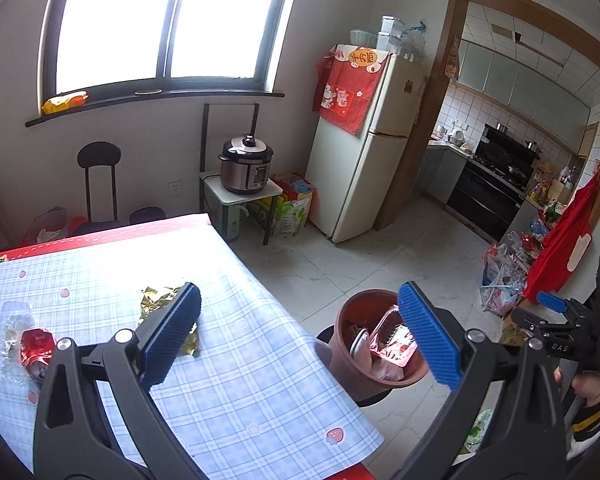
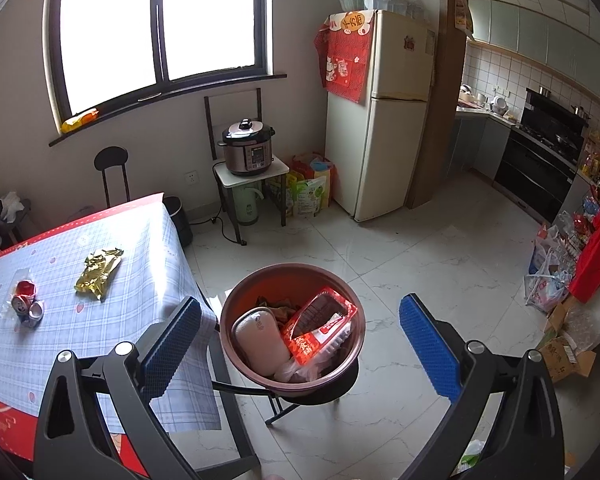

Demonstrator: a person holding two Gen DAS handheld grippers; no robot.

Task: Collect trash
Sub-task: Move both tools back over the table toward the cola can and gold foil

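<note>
A brown trash bucket (image 2: 292, 280) stands on a black stool beside the table and holds a red-and-clear food tray (image 2: 320, 330), a white pouch (image 2: 260, 344) and other scraps. It also shows in the left wrist view (image 1: 348, 356). On the checked tablecloth lie a gold wrapper (image 2: 99, 268), crushed red cans (image 2: 25, 300) and clear plastic packaging (image 1: 12, 328). The gold wrapper (image 1: 156, 300) and a red can (image 1: 36, 350) show in the left wrist view. My left gripper (image 1: 300, 340) is open and empty above the table edge. My right gripper (image 2: 300, 344) is open and empty above the bucket; it shows at the left view's right edge (image 1: 556, 308).
A table (image 2: 112, 320) with a blue checked cloth fills the left. A pressure cooker (image 2: 248, 148) sits on a small stand, a fridge (image 2: 388, 120) behind. Bags and cardboard boxes (image 2: 560, 320) crowd the right floor. A black chair (image 2: 114, 176) stands by the wall.
</note>
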